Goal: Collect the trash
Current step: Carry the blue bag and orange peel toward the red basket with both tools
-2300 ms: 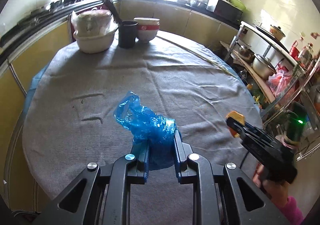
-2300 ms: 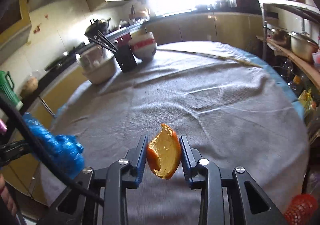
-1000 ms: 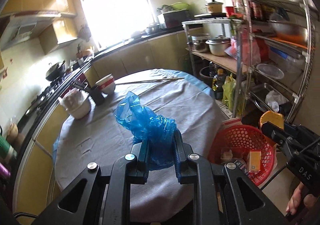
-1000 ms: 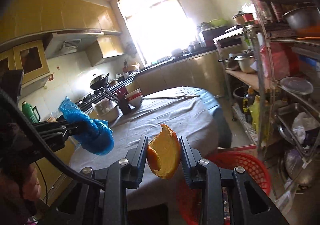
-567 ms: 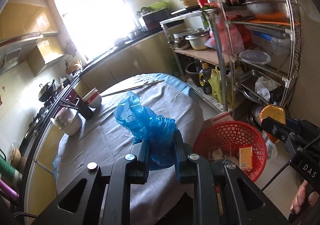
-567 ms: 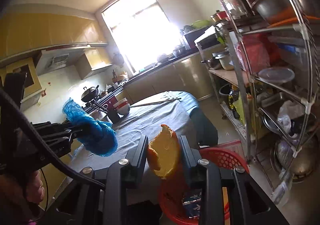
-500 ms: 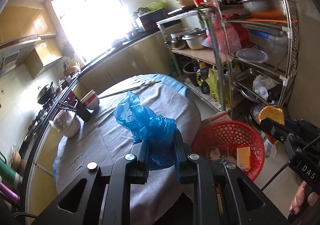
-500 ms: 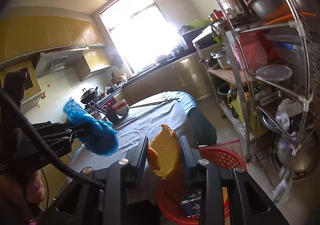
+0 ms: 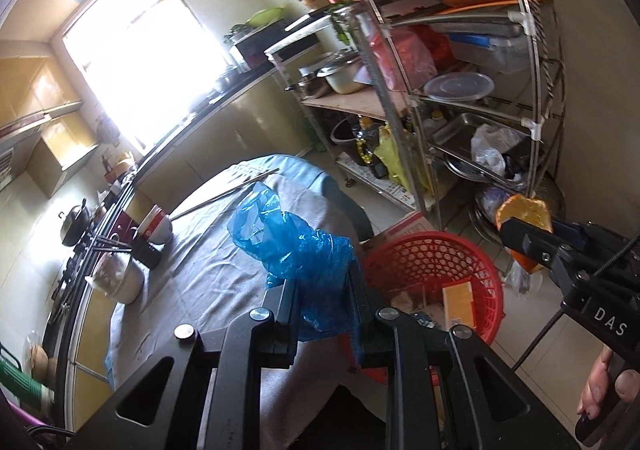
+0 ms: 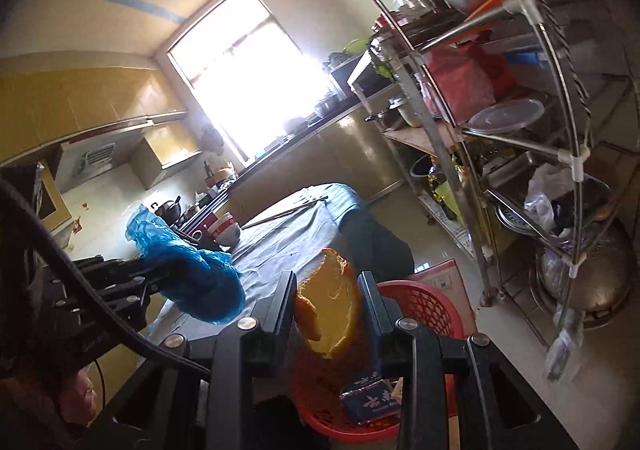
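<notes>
The left tool [image 9: 322, 296] is clamped on one crumpled blue plastic bag [image 9: 298, 246], thin, glossy and translucent, bunched between the two fingers and billowing out above them to the far left. In the right wrist view the same bag [image 10: 188, 270] shows at the left, held in the air beside the tabletop edge.

The right tool [image 10: 326, 308] grips one piece of orange peel [image 10: 328, 310], a curved shell with a bright orange rind, pale yellow-white pith inside and a torn, jagged upper edge. From the left wrist view the peel [image 9: 522, 210] is seen at the right, pinched in the tool tips above the floor, to the right of the basket.

One red plastic basket [image 9: 434, 254] with a latticed wall stands on the floor at the near right of the round, grey-clothed tabletop [image 9: 200, 258]. Inside it lie one yellow-orange box [image 9: 458, 302] and, in the right wrist view, one dark blue packet [image 10: 370, 402] with pale lettering; other scraps in it are too unclear to name.

A metal shelf rack [image 9: 476, 62] with pots and containers stands at the right.
</notes>
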Available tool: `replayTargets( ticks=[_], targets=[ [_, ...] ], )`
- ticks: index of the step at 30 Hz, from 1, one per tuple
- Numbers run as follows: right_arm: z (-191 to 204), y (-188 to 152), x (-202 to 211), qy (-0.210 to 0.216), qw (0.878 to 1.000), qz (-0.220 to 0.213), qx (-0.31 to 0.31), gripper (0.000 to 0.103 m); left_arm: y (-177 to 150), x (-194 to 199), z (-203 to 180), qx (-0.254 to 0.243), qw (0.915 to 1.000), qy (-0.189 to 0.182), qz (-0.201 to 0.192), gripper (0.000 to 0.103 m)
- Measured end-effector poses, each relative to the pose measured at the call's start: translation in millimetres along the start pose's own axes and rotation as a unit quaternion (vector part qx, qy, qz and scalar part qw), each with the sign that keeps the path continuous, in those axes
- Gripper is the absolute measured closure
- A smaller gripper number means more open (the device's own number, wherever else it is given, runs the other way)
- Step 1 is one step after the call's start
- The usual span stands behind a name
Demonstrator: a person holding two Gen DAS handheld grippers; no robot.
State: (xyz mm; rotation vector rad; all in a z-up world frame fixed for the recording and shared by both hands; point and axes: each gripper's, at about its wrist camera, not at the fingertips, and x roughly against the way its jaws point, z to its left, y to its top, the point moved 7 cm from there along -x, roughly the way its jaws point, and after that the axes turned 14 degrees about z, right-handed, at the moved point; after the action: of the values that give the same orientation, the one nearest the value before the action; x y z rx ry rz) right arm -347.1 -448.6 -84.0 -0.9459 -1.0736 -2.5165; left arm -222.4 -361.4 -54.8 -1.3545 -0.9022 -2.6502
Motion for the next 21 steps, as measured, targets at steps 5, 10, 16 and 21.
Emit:
replayTargets(
  ticks=[5,10,16,21],
  targets=[
    [-7.9,-1.7,3.9,-0.003,1.0,-0.003,-0.01,0.069,4.0,1.5,-15.4,-0.02,0.9998,-0.003,-0.005,0.081],
    [-13.2,-3.6,4.1,-0.004,1.0,-0.004,-0.018,0.069,6.0,0.9,-24.5,-0.031,0.9995,-0.003,-0.007,0.082],
    [-14.1,-4.0,3.2,0.001,1.0,-0.001,-0.025,0.069,5.2,-4.6,-25.6,-0.031,0.9995,-0.001,-0.005,0.082],
    [-16.0,-4.1,-0.8,0.006,1.0,0.004,-0.031,0.069,5.1,-10.2,-25.4,-0.031,0.9995,0.0,-0.003,0.082]
  ],
)
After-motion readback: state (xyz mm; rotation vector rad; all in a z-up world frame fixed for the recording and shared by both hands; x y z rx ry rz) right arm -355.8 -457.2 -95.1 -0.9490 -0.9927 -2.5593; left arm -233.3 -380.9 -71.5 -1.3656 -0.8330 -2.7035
